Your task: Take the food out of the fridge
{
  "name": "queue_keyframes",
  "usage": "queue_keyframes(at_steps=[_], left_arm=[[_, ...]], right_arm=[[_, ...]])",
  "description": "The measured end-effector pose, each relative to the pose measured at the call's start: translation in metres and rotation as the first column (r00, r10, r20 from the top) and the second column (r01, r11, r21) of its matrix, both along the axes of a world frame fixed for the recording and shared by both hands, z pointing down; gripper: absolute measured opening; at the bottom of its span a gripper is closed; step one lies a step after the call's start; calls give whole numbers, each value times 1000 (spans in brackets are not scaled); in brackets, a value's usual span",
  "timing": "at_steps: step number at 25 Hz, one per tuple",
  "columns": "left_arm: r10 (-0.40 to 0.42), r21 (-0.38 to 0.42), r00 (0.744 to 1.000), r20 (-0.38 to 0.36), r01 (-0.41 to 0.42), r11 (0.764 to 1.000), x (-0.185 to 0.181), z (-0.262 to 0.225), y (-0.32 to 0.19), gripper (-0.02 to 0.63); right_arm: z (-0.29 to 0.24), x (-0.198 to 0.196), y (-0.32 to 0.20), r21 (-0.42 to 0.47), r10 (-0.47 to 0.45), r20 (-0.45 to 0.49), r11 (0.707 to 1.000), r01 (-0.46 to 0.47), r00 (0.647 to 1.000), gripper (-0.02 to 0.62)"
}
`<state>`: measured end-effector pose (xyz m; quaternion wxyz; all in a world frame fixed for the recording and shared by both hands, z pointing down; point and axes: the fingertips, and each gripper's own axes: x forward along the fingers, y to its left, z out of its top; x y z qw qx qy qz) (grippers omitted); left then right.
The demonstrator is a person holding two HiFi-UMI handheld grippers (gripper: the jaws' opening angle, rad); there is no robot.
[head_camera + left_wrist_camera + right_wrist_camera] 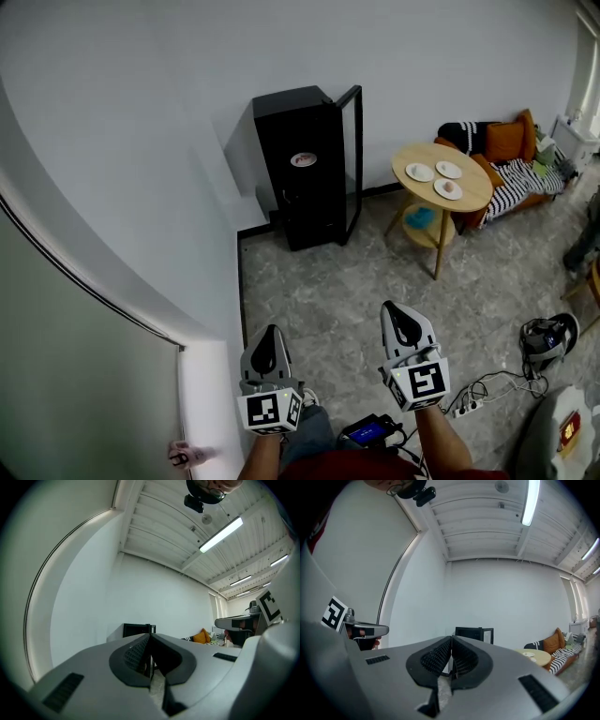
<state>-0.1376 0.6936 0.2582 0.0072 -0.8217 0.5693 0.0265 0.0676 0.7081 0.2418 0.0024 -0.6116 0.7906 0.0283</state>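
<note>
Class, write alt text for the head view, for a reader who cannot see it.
The left gripper and right gripper, both shut and empty, point across the floor toward a black fridge with its door open; a round table carrying three plates stands beside it.

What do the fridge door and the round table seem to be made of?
Fridge door: probably clear glass in a black frame; the wall shows through it. Round table: looks like pale wood, with a warm tan top and matching legs, though no grain can be seen.
</note>
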Motion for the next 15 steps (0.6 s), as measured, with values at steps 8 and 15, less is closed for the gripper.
queue_keyframes(at_steps=[8,15], left_arm=[[17,-2,1000,2,-17,1000,-14,5,-50,12],[16,-16,1000,4,-16,1000,-41,8,-103,13]], right_arm=[[6,-21,-51,-13,5,-11,1000,-5,1000,23],[4,-50,-104,-24,2,-19,1000,-2,1000,21]])
